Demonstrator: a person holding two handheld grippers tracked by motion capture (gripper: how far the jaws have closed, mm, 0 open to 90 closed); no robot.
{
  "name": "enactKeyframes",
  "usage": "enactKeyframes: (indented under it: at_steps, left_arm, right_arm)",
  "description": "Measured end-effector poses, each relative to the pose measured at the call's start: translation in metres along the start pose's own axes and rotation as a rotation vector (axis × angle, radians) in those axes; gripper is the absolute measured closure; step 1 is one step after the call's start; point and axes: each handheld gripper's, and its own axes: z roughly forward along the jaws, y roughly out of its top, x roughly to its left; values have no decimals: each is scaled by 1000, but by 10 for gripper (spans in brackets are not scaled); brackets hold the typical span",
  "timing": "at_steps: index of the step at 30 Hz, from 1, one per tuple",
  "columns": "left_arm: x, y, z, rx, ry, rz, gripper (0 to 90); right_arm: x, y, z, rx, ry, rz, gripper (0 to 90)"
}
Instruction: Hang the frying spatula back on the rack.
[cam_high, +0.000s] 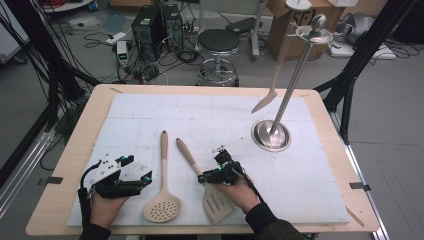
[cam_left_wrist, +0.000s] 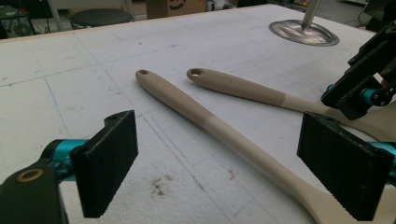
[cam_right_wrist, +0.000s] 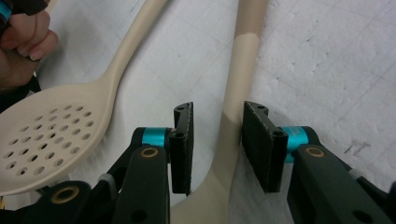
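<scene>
Our right gripper (cam_right_wrist: 215, 149) straddles the spatula (cam_right_wrist: 236, 93) neck, jaws spread, handle running straight ahead; left gripper (cam_left_wrist: 233, 163) spread, empty.

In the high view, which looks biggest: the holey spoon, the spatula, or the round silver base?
1. Holey spoon and spatula: alike in length, too close to rank.
2. Round silver base: smallest.

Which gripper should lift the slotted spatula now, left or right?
Right. The right gripper already straddles the slotted spatula at its neck, jaws open on either side. The left gripper sits open beyond the perforated spoon, farther from it.
</scene>
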Motion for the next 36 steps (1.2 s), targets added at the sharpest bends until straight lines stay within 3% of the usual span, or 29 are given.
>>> enactKeyframes:
  at_steps: [5,7,13,19,25,31,36]
  left_arm:
    - [0,0,1,1,-4,2,130]
    - [0,0,1,3,-3,2,130]
    - [-3,1,0,0,-6,5,130]
    - [-3,1,-2,-1,-5,7,130]
    - [-4,1,-2,-2,-6,7,130]
    - [-3,1,-3,-5,-5,4,130]
    - [-4,1,-3,-4,-9,3,130]
  right_arm:
    - [2,0,2,5,-26,-25,648]
    - [4,0,3,4,-57,-39,682]
    - [19,4,8,41,-154,-84,655]
    - [24,9,11,83,-211,-101,722]
    - [41,14,18,150,-332,-174,718]
    - [50,21,24,212,-395,-210,716]
    - [50,28,26,268,-396,-206,717]
